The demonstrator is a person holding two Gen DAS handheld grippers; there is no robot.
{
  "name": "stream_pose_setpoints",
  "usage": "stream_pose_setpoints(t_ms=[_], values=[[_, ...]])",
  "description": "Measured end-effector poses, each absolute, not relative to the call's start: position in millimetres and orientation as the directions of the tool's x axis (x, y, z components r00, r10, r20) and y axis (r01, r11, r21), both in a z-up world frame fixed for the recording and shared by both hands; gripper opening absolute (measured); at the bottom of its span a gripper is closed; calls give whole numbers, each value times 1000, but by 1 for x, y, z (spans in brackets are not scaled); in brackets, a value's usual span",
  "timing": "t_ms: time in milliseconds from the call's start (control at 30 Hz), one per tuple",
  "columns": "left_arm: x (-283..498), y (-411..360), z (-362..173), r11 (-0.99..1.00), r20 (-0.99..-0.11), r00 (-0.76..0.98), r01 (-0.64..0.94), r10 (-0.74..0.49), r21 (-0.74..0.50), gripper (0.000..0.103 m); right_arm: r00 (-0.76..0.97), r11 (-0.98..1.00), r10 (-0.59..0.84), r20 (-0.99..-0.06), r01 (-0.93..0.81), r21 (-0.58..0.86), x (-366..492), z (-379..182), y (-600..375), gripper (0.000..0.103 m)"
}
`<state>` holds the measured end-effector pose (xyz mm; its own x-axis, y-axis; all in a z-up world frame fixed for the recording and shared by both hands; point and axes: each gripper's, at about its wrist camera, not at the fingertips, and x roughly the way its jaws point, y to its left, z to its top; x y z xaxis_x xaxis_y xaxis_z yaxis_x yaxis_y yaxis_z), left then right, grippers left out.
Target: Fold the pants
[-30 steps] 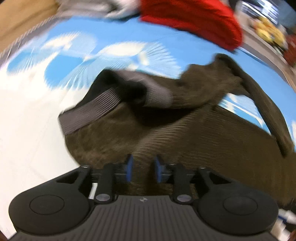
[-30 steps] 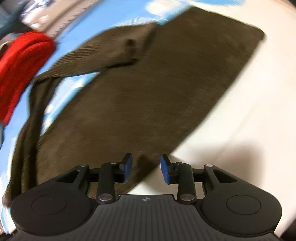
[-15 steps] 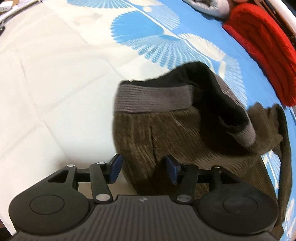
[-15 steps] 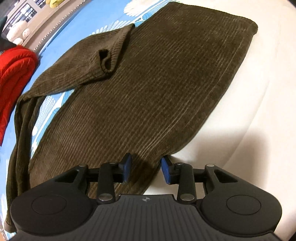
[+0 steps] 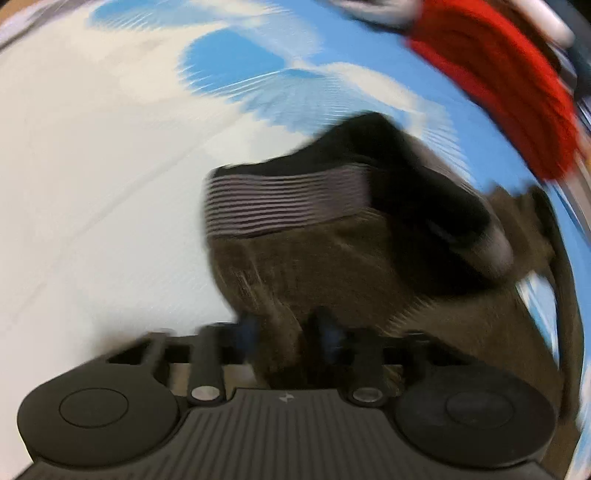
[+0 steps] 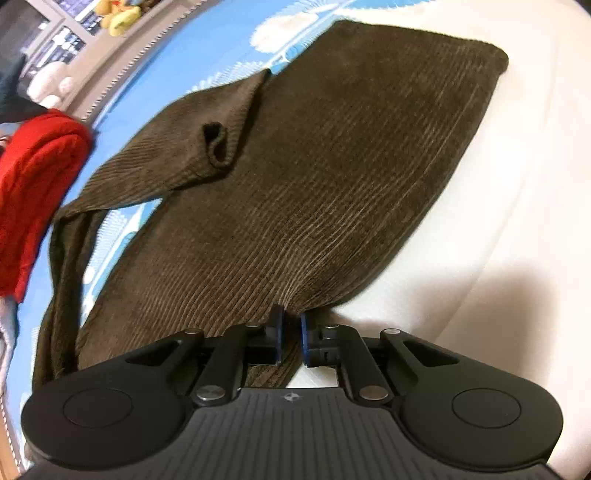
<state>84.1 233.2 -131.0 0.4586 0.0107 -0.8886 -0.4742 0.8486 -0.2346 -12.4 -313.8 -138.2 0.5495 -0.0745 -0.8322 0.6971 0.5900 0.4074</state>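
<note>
Brown corduroy pants [image 6: 332, 177] lie on the bed. In the right wrist view one leg lies flat and the other leg [image 6: 192, 147] is folded over it with its cuff curled. My right gripper [image 6: 291, 332] is shut on the near edge of the flat leg. In the blurred left wrist view the pants [image 5: 351, 266] show their grey ribbed waistband [image 5: 284, 201] and dark lining. My left gripper [image 5: 290, 334] has its jaws closed on a bunched fold of pants fabric below the waistband.
The bed sheet [image 5: 92, 166] is white with blue fan patterns [image 6: 207, 48]. A folded red garment [image 5: 498, 81] lies at the far side, also in the right wrist view [image 6: 33, 184]. Plush toys [image 6: 118, 14] sit on a ledge beyond the bed.
Both grippers went from open to closed on the pants. The left one moved in on the fabric below the waistband; the right one clamped the leg edge.
</note>
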Motion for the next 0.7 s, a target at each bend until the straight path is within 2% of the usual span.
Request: stream_pose_setpoints(t_ms=[33,67,200,333,467,567,700], values=[[83,230,-127,872,-888,458,-444,23,-207,11,559,607,-69,-827,681,410,-16,-135,-313,8],[81,228,-122,889,-889,458,-419,29,-187,10,568,638,-60,-821,654,406,-20,-131,-313,8],[54,227,-86,936,-849,528,-289,-18,-200,9,579,728,-23,-815,568,383,-34,-113,-315,7],[14,221,-54,967,-809,586,-177,-45,-182,9,582,780,-46,-812,529,335,-60,-82,-320,6],[-32,224,-48,960,-804,591,-187,-61,-210,10,587,813,-58,-808,498,303,-91,-62,-319,6],[-65,227,-58,949,-838,543,-236,-49,-209,10,536,830,-43,-843,489,268,-116,-67,-318,7],[-94,230,-60,931,-867,494,-278,-74,-238,15,488,856,2,-873,450,254,-149,-75,-321,15]])
